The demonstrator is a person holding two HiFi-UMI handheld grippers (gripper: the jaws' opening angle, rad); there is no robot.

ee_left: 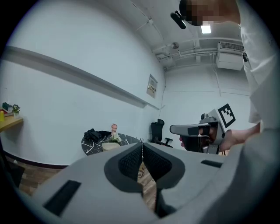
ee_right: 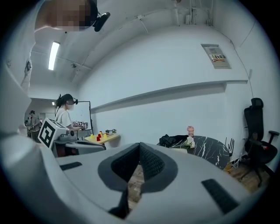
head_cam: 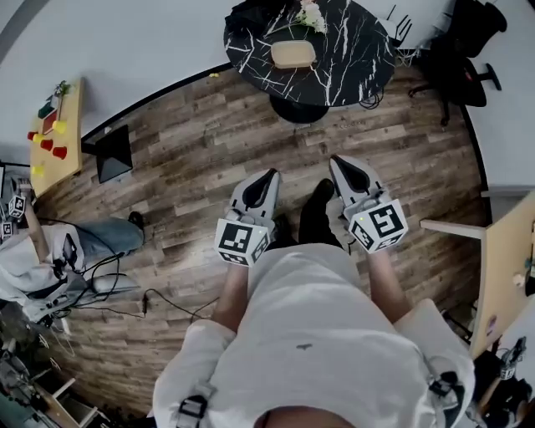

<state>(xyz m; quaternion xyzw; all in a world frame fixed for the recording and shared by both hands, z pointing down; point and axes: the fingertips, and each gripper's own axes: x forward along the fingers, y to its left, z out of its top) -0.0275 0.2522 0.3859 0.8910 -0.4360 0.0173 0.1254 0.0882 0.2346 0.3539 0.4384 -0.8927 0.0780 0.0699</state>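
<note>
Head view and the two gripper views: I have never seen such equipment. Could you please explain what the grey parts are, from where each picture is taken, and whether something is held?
A person stands on a wooden floor and holds a pair of grey tongs in each hand. Each pair carries a cube with square markers.

The head view comes from a camera on the person's head, looking down. There the left tongs show at the left and the right tongs at the right. The other two pictures come from a camera riding on each pair, looking along it.

In both of those views the tongs are closed with nothing between them, so nothing is held.

Ahead stands a round black marble table. It carries a pale tray, flowers and a dark cloth. An office chair stands beside it.
</note>
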